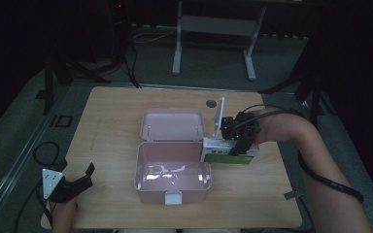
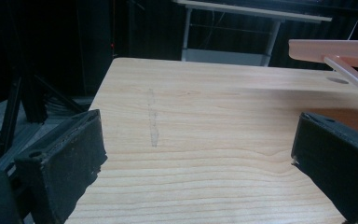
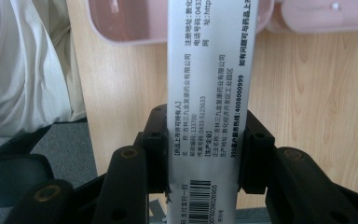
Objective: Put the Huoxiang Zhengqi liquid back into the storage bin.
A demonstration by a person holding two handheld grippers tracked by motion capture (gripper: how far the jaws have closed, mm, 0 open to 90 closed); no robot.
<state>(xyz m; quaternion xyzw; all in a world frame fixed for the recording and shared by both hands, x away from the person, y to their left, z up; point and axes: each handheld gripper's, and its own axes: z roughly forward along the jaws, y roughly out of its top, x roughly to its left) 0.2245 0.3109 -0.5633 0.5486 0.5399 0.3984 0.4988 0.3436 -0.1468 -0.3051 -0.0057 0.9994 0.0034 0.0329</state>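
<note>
Right gripper view: carton between fingers

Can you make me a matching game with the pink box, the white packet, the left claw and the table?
Things:
1. pink box
2. white packet
3. left claw
4. table

States:
A. clamped in the right claw
B. light wood
C. lid open
D. open, holding nothing

Pairs: 1-C, 2-A, 3-D, 4-B
</note>
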